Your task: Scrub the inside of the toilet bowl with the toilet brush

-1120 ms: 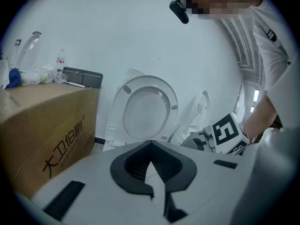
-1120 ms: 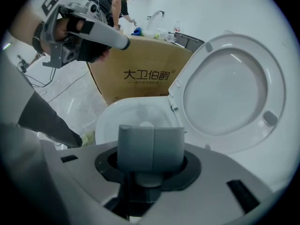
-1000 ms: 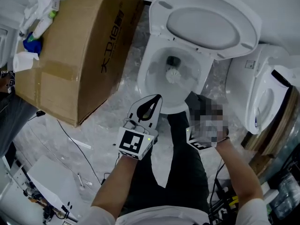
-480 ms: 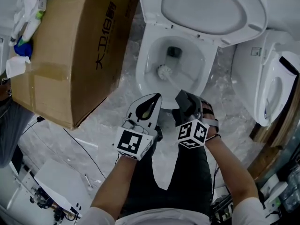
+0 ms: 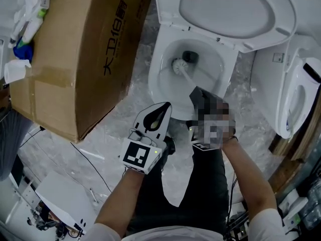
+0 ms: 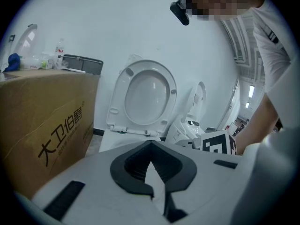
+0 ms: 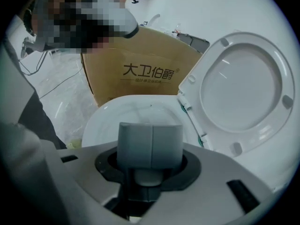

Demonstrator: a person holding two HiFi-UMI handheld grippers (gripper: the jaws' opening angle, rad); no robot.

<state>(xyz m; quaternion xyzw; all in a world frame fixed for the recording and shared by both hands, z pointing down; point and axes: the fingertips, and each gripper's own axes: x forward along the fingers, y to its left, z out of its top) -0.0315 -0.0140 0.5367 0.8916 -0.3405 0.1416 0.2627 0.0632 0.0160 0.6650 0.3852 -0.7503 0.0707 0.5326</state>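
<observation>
While the right gripper (image 5: pixel 201 97) squeezes its fingers tight on the handle, the brush (image 5: pixel 179 63) head has moved. A moment ago it was in the middle of the bowl (image 5: pixel 163 87). Then it went out to the 9 o'clock side. Now it sits at about 11 o'clock, just beside the dark hole (image 5: pixel 189 55) at 12. I think that means the scrubbing is well under way and the brush is going round the wall. The side at 3 o'clock may still need a rub.

The left gripper (image 5: pixel 161 112) is outside the bowl at 7 o'clock. Its fingers are pressed together with nothing in them.

Now count. I see one brush and two grippers. I see two toilets: the one being cleaned, with its lid (image 5: pixel 235 11) up, and another toilet (image 5: pixel 296 94) at 3 o'clock. There is one brown box (image 5: pixel 85 54) at 9 o'clock.
</observation>
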